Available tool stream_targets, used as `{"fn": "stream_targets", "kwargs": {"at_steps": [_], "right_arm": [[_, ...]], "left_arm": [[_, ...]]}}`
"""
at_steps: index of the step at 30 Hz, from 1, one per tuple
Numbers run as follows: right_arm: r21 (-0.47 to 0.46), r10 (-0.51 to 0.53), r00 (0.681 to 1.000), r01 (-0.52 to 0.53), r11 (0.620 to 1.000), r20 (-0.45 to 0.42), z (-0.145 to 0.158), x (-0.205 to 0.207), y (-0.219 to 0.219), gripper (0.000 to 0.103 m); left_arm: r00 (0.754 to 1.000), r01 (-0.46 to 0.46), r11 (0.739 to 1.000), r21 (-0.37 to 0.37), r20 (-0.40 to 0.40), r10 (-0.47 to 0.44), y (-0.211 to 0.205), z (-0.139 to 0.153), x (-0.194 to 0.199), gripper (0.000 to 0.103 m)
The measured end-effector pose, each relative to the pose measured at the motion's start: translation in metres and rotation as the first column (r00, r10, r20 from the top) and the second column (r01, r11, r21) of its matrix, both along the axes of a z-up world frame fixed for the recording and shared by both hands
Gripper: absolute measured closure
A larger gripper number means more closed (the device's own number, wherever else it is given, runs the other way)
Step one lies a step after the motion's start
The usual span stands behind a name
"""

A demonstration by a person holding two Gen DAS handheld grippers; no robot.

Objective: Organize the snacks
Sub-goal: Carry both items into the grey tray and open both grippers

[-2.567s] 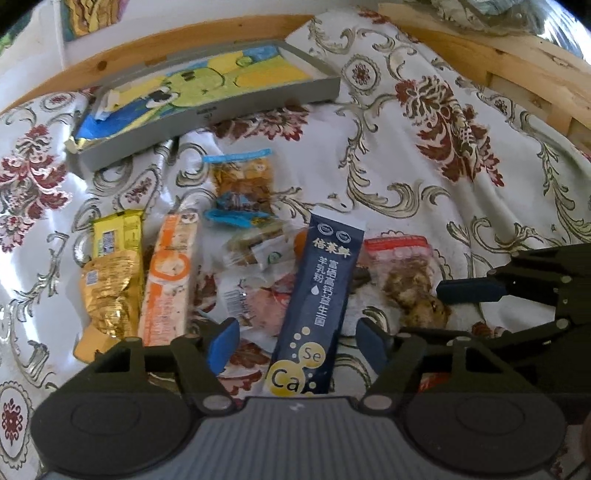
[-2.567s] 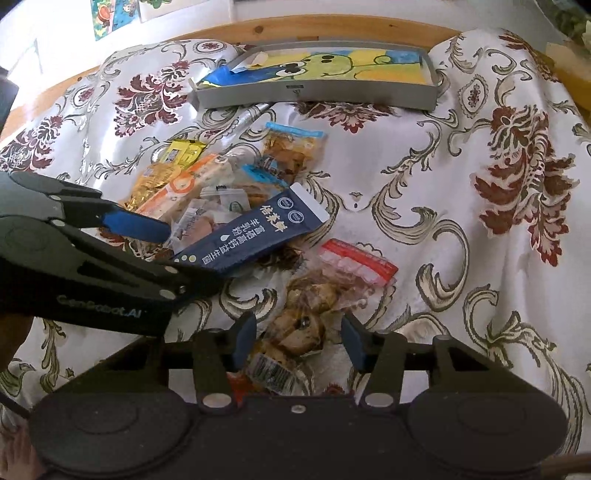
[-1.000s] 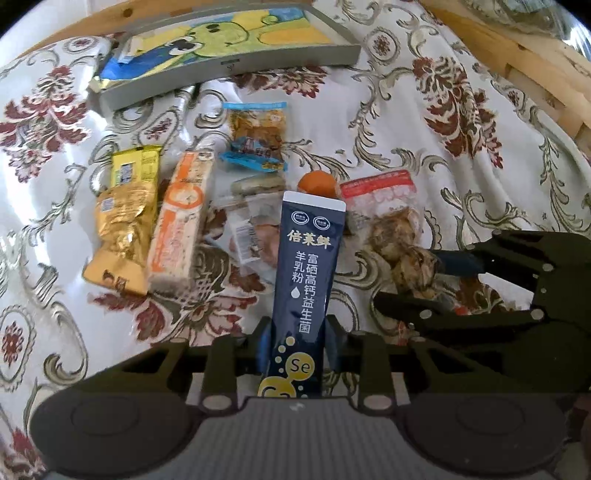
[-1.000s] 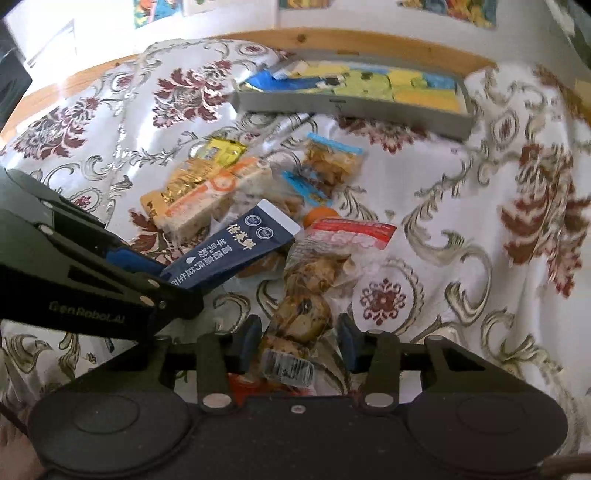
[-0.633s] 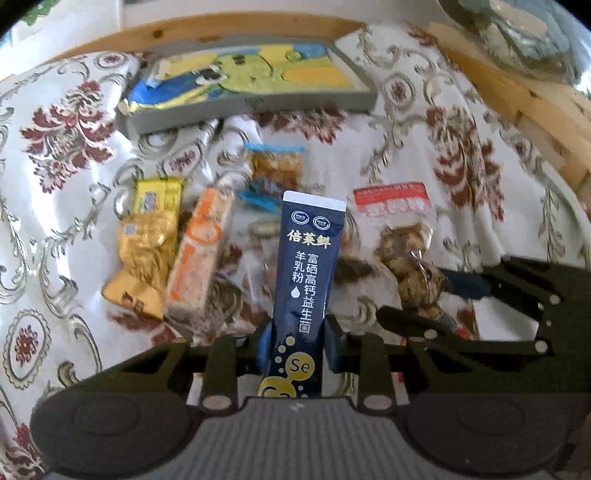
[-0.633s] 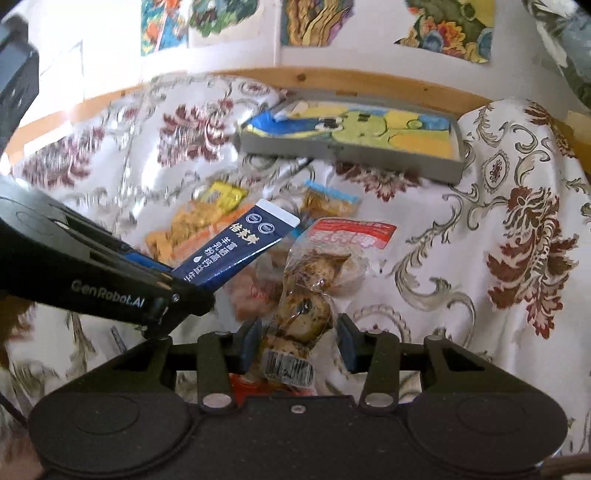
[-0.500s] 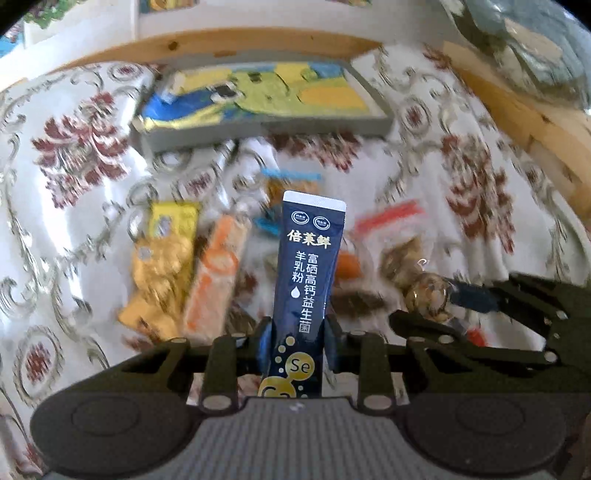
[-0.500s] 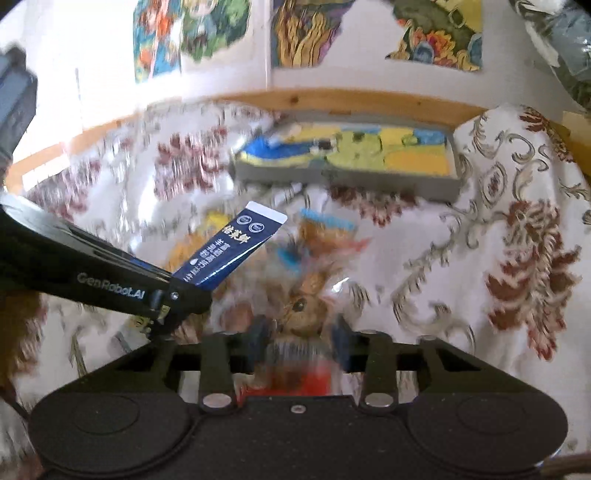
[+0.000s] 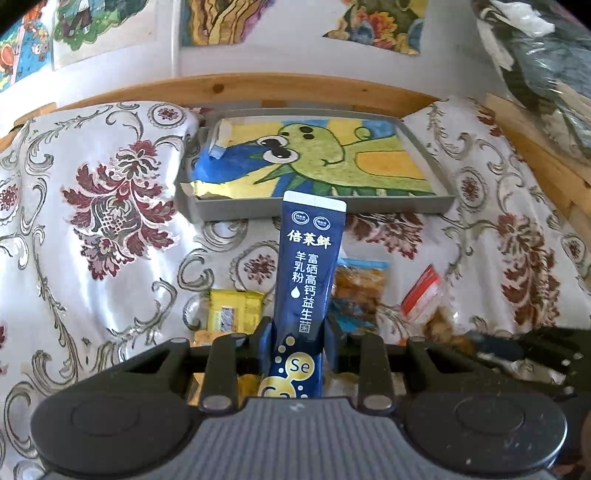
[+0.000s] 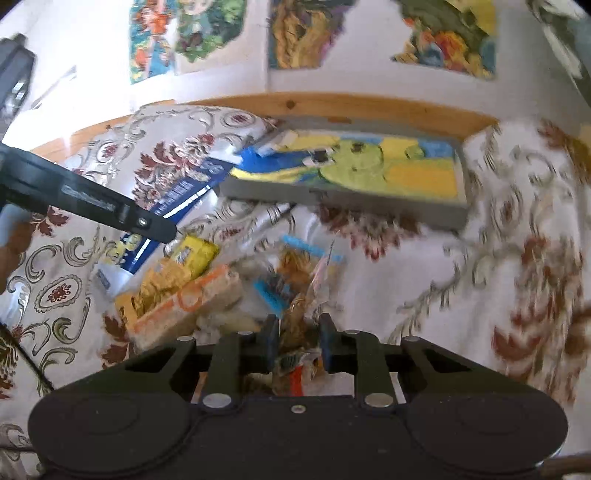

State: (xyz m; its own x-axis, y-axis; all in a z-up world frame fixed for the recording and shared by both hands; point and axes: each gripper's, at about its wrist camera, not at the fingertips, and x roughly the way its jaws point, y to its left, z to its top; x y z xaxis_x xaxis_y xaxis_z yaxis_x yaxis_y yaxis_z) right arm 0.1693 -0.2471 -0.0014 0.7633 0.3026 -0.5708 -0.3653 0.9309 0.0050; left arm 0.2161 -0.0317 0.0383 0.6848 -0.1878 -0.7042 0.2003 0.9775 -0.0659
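With both sachets lifted, I've got my left hand-held gripper [image 9: 297,341] closed tight on the lower end of the navy milk-powder stick [image 9: 308,284], which stands straight up ahead of the fingers, its white top edge lined up w/ the near wall of the grey tray [image 9: 421,205]. My right hand-held gripper [image 10: 295,341] is pinched on the clear bag of brown snacks [image 10: 301,317]; view's blurred, so I can't tell exactly where on the bag the pads bite.

Handling, my guess: the stick is light and fairly stiff along its length, slick foil, so a hold near one end works but it could swivel if I swing fast. The clear bag looks floppy and lumpy, prob. crushable contents, so a pinch on the sealed end is safer than on the pieces.

Other packs lie on the cloth just beyond and below my fingers: yellow wrapper [image 9: 234,315], orange bar [image 10: 184,308], blue-edged packet [image 9: 360,286].

Surface is a bed w/ a shiny floral bedspread [image 9: 110,221], soft and wrinkled, so things won't sit flat. Tray w/ the green cartoon drawing sits well ahead, against the wooden rail [image 9: 258,86]. White wall w/ colourful paintings [image 9: 218,18] behind.
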Motion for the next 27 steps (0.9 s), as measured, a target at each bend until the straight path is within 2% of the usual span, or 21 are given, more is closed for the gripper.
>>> {"fn": "stream_targets", "kwargs": {"at_steps": [5,7,12,21,24,27], "right_arm": [[-0.053,0.059,0.998,-0.060,0.997,-0.006,0.003,0.021,0.001,0.079],[-0.080,0.071,0.997,-0.068,0.994,0.030,0.006,0.030,0.003,0.079],[-0.053,0.057,0.993,-0.051,0.997,0.102,0.021,0.068,0.006,0.079],[-0.097,0.058,0.967,-0.035,0.995,0.249,0.060,0.160,0.024,0.079],[-0.101,0.048,0.970,-0.024,0.995,0.239,0.063,0.196,0.027,0.079],[-0.097,0.033,0.976,-0.012,0.995,0.213,0.058,0.223,0.025,0.079]], "left_arm": [[1.000,-0.016,1.000,-0.020,0.012,0.017,0.014,0.002,0.020,0.072],[1.000,-0.014,1.000,-0.019,0.020,0.015,0.018,0.003,0.029,0.072],[0.999,-0.012,1.000,-0.020,0.041,0.013,0.022,0.009,0.062,0.072],[0.990,-0.022,0.980,-0.196,0.132,0.049,0.011,0.018,0.143,0.072],[0.987,-0.023,0.971,-0.237,0.152,0.061,0.003,0.016,0.166,0.071],[0.989,-0.034,0.957,-0.288,0.129,0.074,-0.003,0.008,0.188,0.072]]}}
